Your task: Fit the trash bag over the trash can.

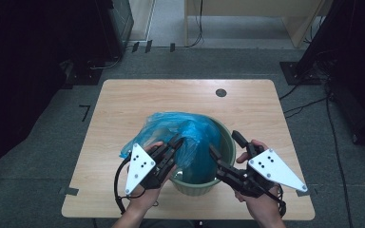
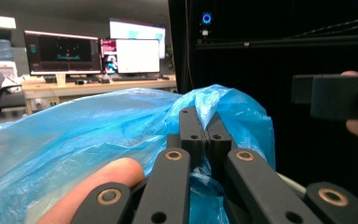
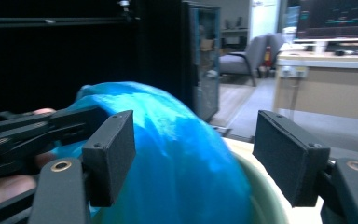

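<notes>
Bucket [image 1: 226,142], green, near front edge of wooden table [image 1: 123,102], blue plastic bag [image 1: 190,128] billowing from it; left gripper [image 1: 177,141] clamped on bag's edge at bucket's left rim; right gripper [image 1: 223,145] open over right rim, nothing between its jaws.

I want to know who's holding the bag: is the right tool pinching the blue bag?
No, the right tool stands open, its pads apart on either side of the blue bag without pressing it.
</notes>
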A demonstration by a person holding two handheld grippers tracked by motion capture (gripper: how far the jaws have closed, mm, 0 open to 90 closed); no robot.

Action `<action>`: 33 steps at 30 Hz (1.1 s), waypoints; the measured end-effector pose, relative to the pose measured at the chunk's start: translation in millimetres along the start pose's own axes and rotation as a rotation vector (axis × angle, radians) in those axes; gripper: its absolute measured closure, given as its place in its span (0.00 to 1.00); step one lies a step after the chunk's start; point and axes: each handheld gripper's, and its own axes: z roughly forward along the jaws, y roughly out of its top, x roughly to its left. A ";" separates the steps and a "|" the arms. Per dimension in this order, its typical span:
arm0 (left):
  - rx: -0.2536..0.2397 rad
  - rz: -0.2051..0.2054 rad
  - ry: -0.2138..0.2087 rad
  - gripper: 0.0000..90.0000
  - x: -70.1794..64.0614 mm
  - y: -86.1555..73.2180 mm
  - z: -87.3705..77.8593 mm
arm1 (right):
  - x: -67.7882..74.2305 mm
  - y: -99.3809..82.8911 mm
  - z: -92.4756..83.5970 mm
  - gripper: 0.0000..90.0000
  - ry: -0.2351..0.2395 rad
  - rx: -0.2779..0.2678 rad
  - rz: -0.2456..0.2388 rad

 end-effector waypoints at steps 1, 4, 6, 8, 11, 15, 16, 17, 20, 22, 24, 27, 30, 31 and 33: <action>-0.009 -0.005 0.000 0.99 0.0 0.9 -0.9 | 2.8 -1.0 0.7 0.34 0.020 -0.004 -0.004; -0.035 -0.016 0.001 0.99 -1.1 3.7 -4.1 | 8.0 -3.0 1.0 0.35 0.027 -0.020 -0.021; -0.055 -0.019 -0.010 0.99 -2.8 5.3 -5.9 | 11.5 -4.7 2.6 0.35 0.025 -0.025 -0.045; -0.069 -0.015 -0.020 0.99 -4.8 6.7 -7.7 | 13.0 -5.5 4.1 0.35 0.025 -0.022 -0.050; -0.093 -0.012 -0.039 0.99 -7.4 9.2 -10.8 | 15.2 -8.2 9.8 0.40 0.024 0.001 -0.054; -0.107 -0.001 -0.050 0.98 -8.6 11.2 -13.3 | 18.1 -11.9 14.8 0.73 0.017 0.017 -0.072; -0.109 -0.005 -0.050 0.97 -8.0 11.1 -13.2 | 19.7 -12.8 16.2 0.89 0.003 0.017 -0.086; -0.109 -0.005 -0.050 0.94 -8.0 11.1 -13.2 | 19.7 -12.8 16.2 0.89 0.003 0.017 -0.086; -0.096 -0.020 -0.062 0.79 -6.5 10.5 -12.2 | 20.4 -13.2 15.3 1.00 -0.034 -0.004 -0.096; -0.089 -0.022 -0.062 0.68 -6.2 11.0 -12.0 | 18.6 -13.4 15.0 1.00 -0.045 -0.011 -0.095; -0.066 -0.028 -0.081 0.61 -4.5 13.8 -12.0 | 16.3 -14.3 14.4 1.00 -0.054 -0.016 -0.097; -0.041 -0.023 -0.091 0.53 -4.1 14.5 -10.8 | 15.6 -15.6 13.1 1.00 -0.066 -0.023 -0.101; -0.018 -0.010 -0.077 0.47 -3.2 12.9 -10.0 | 15.3 -17.0 10.7 1.00 -0.100 -0.045 -0.120; -0.015 -0.007 -0.077 0.45 -2.8 12.4 -10.0 | 14.7 -16.9 9.7 1.00 -0.110 -0.053 -0.123; -0.001 -0.002 -0.083 0.38 -2.4 12.6 -9.8 | 11.7 -15.6 5.9 1.00 -0.128 -0.076 -0.107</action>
